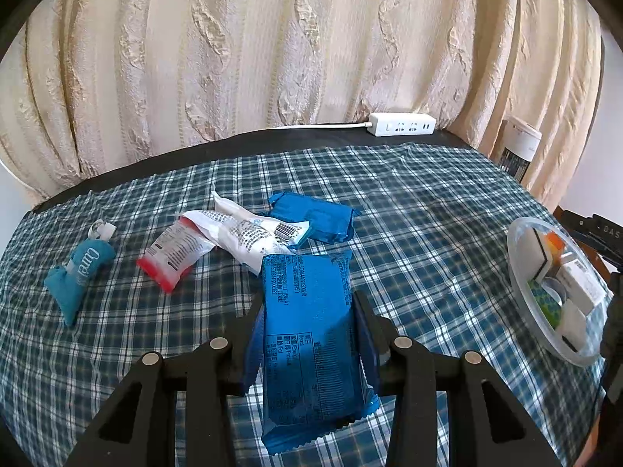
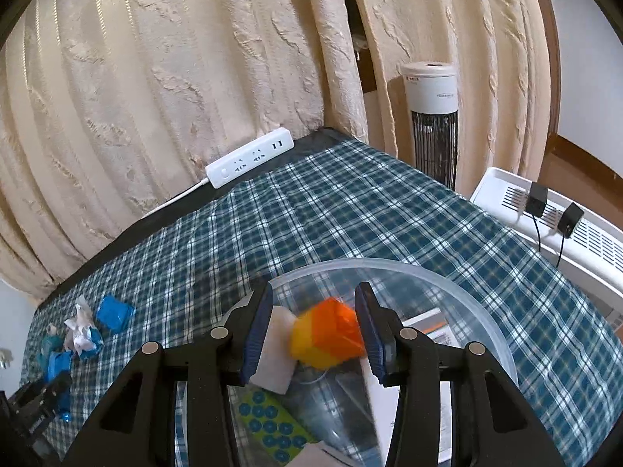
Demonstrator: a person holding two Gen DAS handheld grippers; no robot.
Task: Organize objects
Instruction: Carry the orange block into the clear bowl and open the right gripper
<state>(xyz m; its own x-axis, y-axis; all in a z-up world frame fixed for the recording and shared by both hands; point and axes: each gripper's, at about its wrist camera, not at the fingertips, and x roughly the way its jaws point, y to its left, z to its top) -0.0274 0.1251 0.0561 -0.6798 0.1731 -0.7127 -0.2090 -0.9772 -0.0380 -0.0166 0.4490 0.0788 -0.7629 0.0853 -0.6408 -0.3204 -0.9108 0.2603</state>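
Observation:
My left gripper is shut on a blue snack packet and holds it over the plaid tablecloth. Beyond it lie a white wrapper, a second blue packet, a red-edged sachet and a teal Curel pouch. A clear plastic bowl with several small items stands at the right. My right gripper is open above that bowl. A blurred orange-and-yellow block sits between its fingers, loose, beside a white sponge.
A white power strip lies at the table's back edge by the cream curtain. A tower fan stands off the back right corner. A white appliance with two black plugs sits to the right of the table.

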